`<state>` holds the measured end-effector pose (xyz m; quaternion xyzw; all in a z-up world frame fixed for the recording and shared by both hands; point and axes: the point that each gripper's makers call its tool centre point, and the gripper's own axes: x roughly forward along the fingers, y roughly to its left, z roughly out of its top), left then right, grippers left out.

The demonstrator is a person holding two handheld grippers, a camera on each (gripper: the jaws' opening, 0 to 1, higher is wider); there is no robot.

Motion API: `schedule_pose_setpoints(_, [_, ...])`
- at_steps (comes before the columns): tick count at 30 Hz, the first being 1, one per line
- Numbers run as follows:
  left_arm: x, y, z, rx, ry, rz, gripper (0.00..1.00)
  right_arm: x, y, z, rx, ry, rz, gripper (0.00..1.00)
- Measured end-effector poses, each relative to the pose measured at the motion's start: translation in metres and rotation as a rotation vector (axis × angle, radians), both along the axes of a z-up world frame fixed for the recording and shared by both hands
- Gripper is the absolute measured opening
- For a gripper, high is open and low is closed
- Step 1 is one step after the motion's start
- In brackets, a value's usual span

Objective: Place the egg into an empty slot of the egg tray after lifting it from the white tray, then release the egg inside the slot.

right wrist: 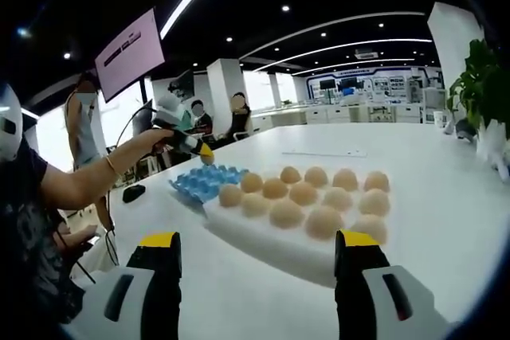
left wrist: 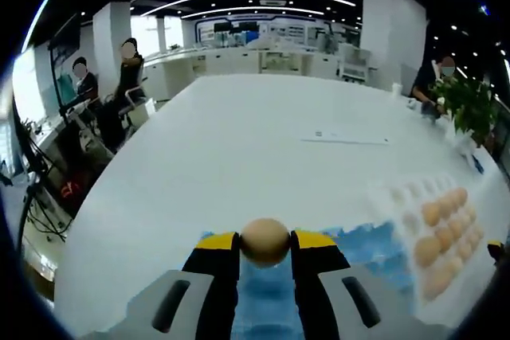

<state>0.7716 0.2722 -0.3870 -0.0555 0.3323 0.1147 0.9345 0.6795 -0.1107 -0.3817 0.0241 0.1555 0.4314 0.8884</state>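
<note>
A tan egg is clamped between the yellow-tipped jaws of my left gripper, held just above the blue egg tray. To its right lies the white tray with several more eggs. In the right gripper view, my right gripper stands open low over the table, its jaws spread wide in front of the white tray and its eggs. Beyond that, a person's hand holds the left gripper over the blue egg tray.
The white table stretches far ahead with a sheet of paper on it. A potted plant stands at the right edge. A dark mouse-like object lies near the blue tray. People sit beyond the table's left side.
</note>
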Motion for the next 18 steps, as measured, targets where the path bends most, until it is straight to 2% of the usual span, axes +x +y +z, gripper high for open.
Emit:
schedule_pose_setpoints(4, [-0.004, 0.012, 0.001, -0.005, -0.009, 0.02, 0.24, -0.001, 0.001, -0.001, -0.009, 0.0, 0.008, 0.82])
schedule_pose_setpoints(13, [-0.007, 0.023, -0.002, 0.059, 0.004, 0.012, 0.24, -0.001, -0.006, -0.001, -0.007, 0.0, -0.009, 0.82])
schedule_pose_setpoints(18, [-0.005, 0.03, -0.006, 0.061, 0.01, 0.014, 0.24, -0.004, -0.008, -0.002, -0.007, 0.003, -0.016, 0.82])
